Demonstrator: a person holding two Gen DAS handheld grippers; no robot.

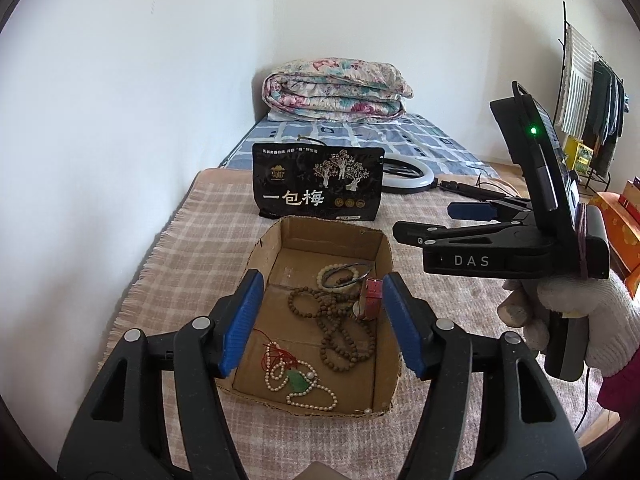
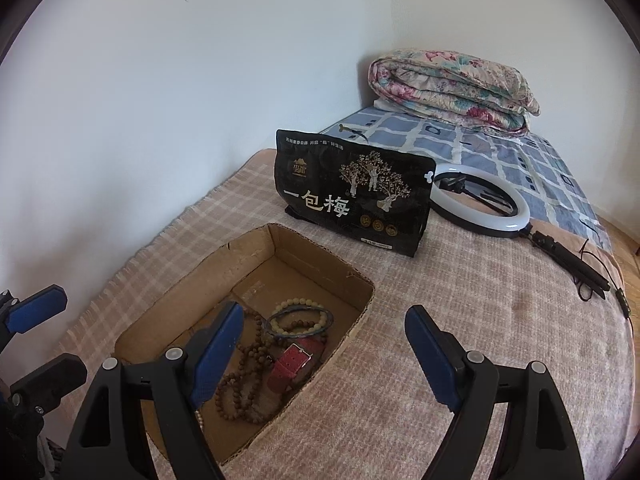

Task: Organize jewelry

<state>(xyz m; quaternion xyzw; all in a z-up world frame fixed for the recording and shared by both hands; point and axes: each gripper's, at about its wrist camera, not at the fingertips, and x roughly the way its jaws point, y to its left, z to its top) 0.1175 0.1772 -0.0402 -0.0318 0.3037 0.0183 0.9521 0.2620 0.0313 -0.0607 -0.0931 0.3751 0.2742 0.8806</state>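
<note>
Jewelry all inside the box (image 1: 384, 248), as far as visible: pearl necklace (image 1: 298, 380) with a green pendant (image 1: 298, 382) and red cord at the near end, brown bead strand (image 1: 340, 328) coiled mid-floor, red-strap watch (image 1: 370, 298) against the right wall, pale bead bracelet (image 1: 338, 278) and dark bangle (image 1: 348, 276) overlapping at the far end. Nothing loose on the blanket (image 1: 208, 216) around the box in either view. Judged near done, or done: gathered in one container, though heaped and overlapping rather than laid apart; any sorting or untangling within the box possibly left. Cannot tell whether more pieces lie out of view.

Left tongs (image 1: 318, 324) parted wide, holding nothing, hanging above the box with the bead strand and watch seen between the blue pads (image 1: 240, 320), clear of them. Right tongs (image 2: 324, 360) spread wider, also holding nothing, over the box's right wall; watch (image 2: 294, 364) and bangle (image 2: 300, 322) seen just inside the left pad, the right pad over bare blanket. From the left view, right tongs (image 1: 424, 220) held aloft in a gloved hand (image 1: 576, 320), right of the box and apart from it.

Beyond the box: black snack bag (image 1: 318, 184) standing just behind, ring light (image 2: 480, 204) lying further right, folded quilt (image 1: 336, 90) at the far end of the bed.
</note>
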